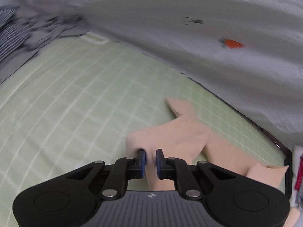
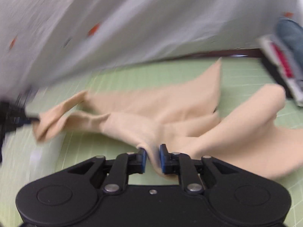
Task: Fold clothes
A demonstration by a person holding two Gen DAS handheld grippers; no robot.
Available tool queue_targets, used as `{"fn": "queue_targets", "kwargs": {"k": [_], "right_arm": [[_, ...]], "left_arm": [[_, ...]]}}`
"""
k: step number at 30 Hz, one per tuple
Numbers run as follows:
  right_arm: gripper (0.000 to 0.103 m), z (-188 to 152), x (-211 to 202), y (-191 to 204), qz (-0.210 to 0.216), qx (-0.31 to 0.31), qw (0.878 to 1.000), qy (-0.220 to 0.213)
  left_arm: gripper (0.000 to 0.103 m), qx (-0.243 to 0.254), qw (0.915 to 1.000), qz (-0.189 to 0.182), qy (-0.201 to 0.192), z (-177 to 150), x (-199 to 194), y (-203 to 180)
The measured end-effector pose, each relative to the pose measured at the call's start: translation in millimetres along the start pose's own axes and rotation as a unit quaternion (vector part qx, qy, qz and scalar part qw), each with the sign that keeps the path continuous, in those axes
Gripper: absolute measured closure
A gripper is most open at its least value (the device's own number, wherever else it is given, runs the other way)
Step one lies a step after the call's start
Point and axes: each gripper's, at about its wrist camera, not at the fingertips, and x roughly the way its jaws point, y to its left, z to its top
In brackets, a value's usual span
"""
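Observation:
A beige garment [image 1: 181,138] lies crumpled on the green grid mat [image 1: 72,98]. My left gripper [image 1: 151,158] is shut on a bunched edge of it, cloth pinched between the blue pads. In the right wrist view the same beige garment [image 2: 170,109] stretches across the mat [image 2: 117,79], and my right gripper [image 2: 153,155] is shut on another fold of it. At the far left of that view, the left gripper [image 2: 28,119] shows as a dark blur holding the garment's end. Both views are motion-blurred.
A pale grey sheet with small carrot prints [image 1: 208,28] covers the ground behind the mat. Striped dark clothing [image 1: 13,32] is heaped at the left. A red-and-white patterned item [image 2: 282,62] and blue denim [image 2: 291,36] lie at the right, past the mat's dark edge.

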Motion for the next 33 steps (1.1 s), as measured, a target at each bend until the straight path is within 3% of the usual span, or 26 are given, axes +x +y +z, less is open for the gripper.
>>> {"fn": "queue_targets", "kwargs": {"k": [4, 10, 14, 17, 22, 26, 28, 30, 33], "right_arm": [[0.041, 5.2, -11.2, 5.7, 0.014, 0.006, 0.999, -0.034], [0.041, 33.5, -7.0, -40.6, -0.022, 0.053, 0.996, -0.061], [0.041, 23.9, -9.9, -87.5, -0.066, 0.085, 0.993, -0.054], [0.041, 13.7, -8.5, -120.8, -0.095, 0.111, 0.988, -0.042], [0.039, 1.8, -1.6, -161.2, -0.125, 0.147, 0.981, -0.024], [0.039, -7.8, 4.0, -193.5, -0.149, 0.176, 0.973, -0.009], [0.039, -12.6, 6.8, -209.7, -0.161, 0.19, 0.969, -0.002], [0.039, -14.6, 12.1, -218.5, -0.168, 0.197, 0.966, 0.003], [0.039, -14.2, 21.9, -219.4, -0.167, 0.201, 0.965, 0.008]], "left_arm": [[0.074, -0.039, 0.9991, 0.016, -0.001, -25.7, -21.7, 37.5], [0.061, -0.048, 0.9983, 0.011, 0.029, -59.2, -19.8, 24.8], [0.055, 0.006, 0.9987, -0.002, 0.05, -73.4, -2.7, -23.1], [0.044, 0.069, 0.9957, -0.021, 0.059, -81.2, 13.2, -70.9], [0.029, 0.181, 0.9799, -0.055, 0.063, -86.7, 44.6, -158.6], [0.029, 0.249, 0.962, -0.087, 0.073, -91.2, 69.5, -211.6], [0.029, 0.254, 0.9604, -0.086, 0.075, -87.8, 79.2, -217.0], [0.038, 0.26, 0.9589, -0.085, 0.076, -84.4, 88.9, -222.5], [0.096, 0.268, 0.9565, -0.084, 0.079, -79.3, 103.5, -230.6]]}}
